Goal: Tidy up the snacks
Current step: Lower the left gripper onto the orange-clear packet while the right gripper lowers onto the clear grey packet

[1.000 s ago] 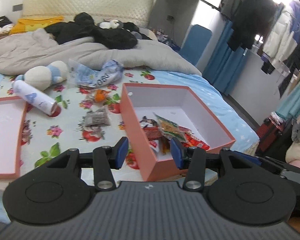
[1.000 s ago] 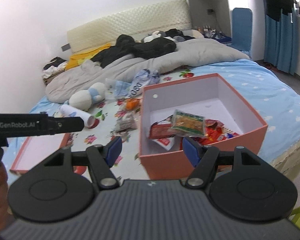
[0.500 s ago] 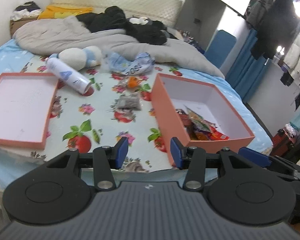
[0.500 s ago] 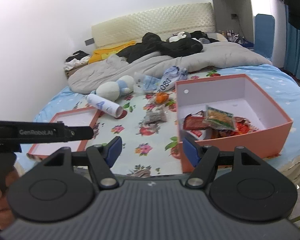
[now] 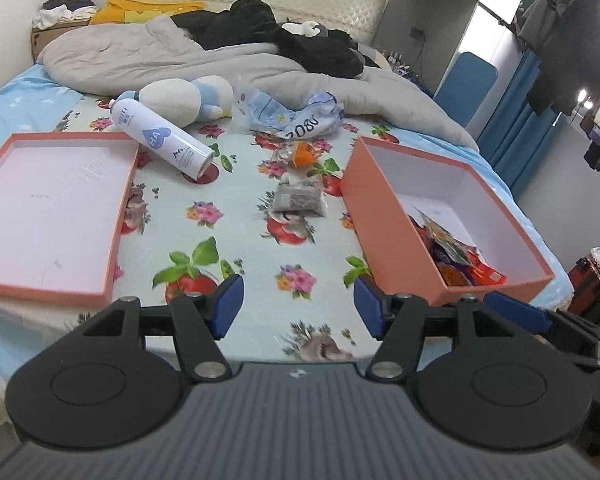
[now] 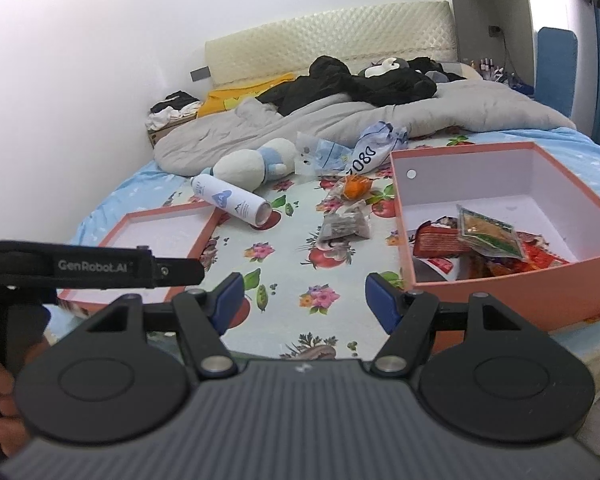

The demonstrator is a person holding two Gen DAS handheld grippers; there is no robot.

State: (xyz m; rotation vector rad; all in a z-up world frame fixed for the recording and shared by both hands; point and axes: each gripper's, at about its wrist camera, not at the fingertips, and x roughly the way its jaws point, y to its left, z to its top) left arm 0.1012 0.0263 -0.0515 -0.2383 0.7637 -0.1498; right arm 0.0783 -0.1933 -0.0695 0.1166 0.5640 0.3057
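With the left hand-held gripper [image 5: 298, 308] opening, empty, and the right hand-held gripper [image 6: 303, 303] released, approach the grey packet [image 5: 298, 200] mid-bed squarely, beside the box [image 5: 384, 216].

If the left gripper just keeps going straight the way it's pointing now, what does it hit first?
Probably the bare flowered bedsheet. The left gripper is empty, its jaws opening, aimed between the shallow orange lid and the deep orange box. The grey snack packet lies further along; depth is uncertain.
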